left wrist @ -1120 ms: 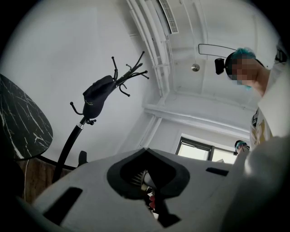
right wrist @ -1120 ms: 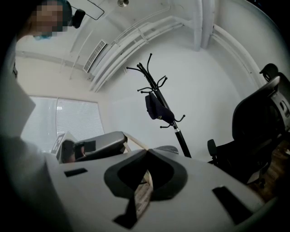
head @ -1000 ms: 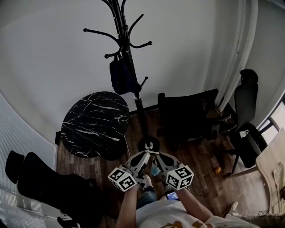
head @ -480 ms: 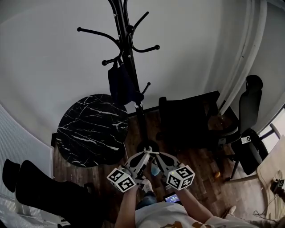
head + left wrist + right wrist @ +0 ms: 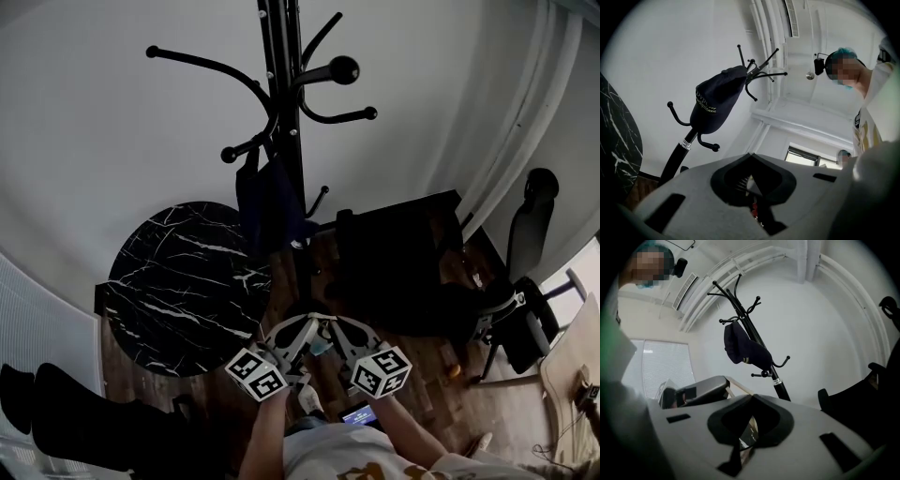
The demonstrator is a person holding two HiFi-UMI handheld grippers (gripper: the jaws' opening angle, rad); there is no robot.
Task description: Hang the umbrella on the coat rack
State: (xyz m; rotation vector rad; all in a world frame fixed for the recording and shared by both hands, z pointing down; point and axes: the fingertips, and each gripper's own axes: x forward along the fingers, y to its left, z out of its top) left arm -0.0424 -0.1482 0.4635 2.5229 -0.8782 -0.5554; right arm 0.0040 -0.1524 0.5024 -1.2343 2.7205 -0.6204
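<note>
A black coat rack [image 5: 286,112] stands against the white wall. A dark navy folded umbrella [image 5: 270,202] hangs by its strap from one of the lower hooks. The umbrella [image 5: 717,98] shows in the left gripper view and, as the same navy bundle [image 5: 743,348], in the right gripper view, on the pole in both. My left gripper [image 5: 302,326] and right gripper [image 5: 336,327] are held close to my body, tips nearly together, low and well short of the umbrella. Both are shut with nothing between their jaws.
A round black marble table [image 5: 178,281] sits left of the rack. A black armchair [image 5: 394,253] stands to its right, with an office chair [image 5: 525,244] further right. A dark seat [image 5: 84,422] fills the lower left. The floor is wood.
The head view has tipped up and drawn nearer the rack, so the hooks and umbrella look larger and higher. Both grippers keep the same place in front of my body.
</note>
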